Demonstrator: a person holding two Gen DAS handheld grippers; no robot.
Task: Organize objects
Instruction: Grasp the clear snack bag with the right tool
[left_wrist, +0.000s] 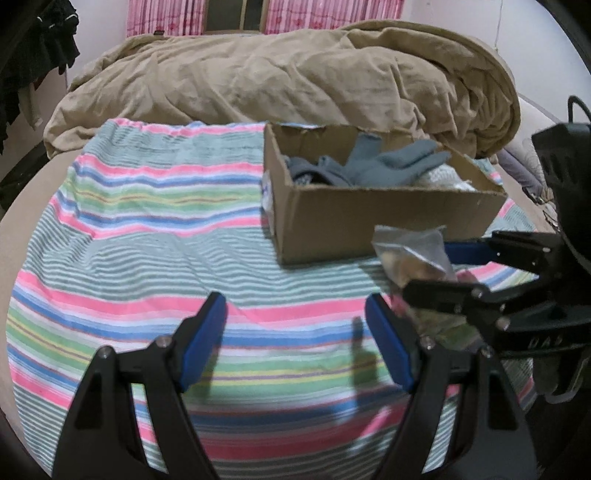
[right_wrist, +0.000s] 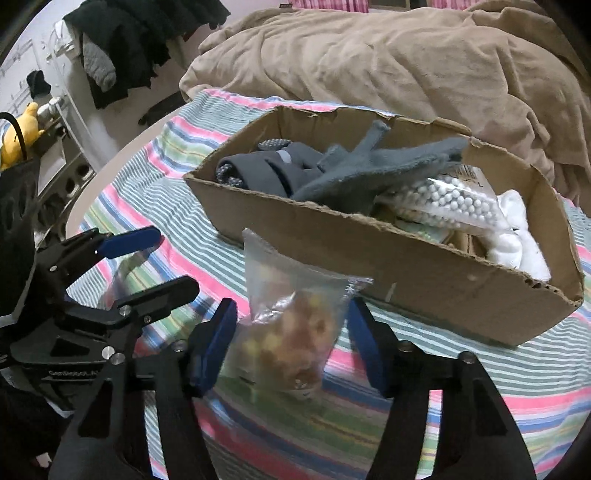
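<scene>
Right gripper (right_wrist: 291, 343) fingers clamped on clear snack bag (right_wrist: 291, 325), just before cardboard box (right_wrist: 424, 280). Left gripper (left_wrist: 295, 332) fingers apart, nothing between, near box.

One cardboard box (right_wrist: 424, 273) sits at two o'clock. Inside lie one grey glove (right_wrist: 373, 166), one dark rolled garment (right_wrist: 258, 173), one bag of white beads (right_wrist: 450, 201) and one white cloth (right_wrist: 517, 240). One clear bag of mixed pieces (right_wrist: 295, 321) stands at six o'clock.
</scene>
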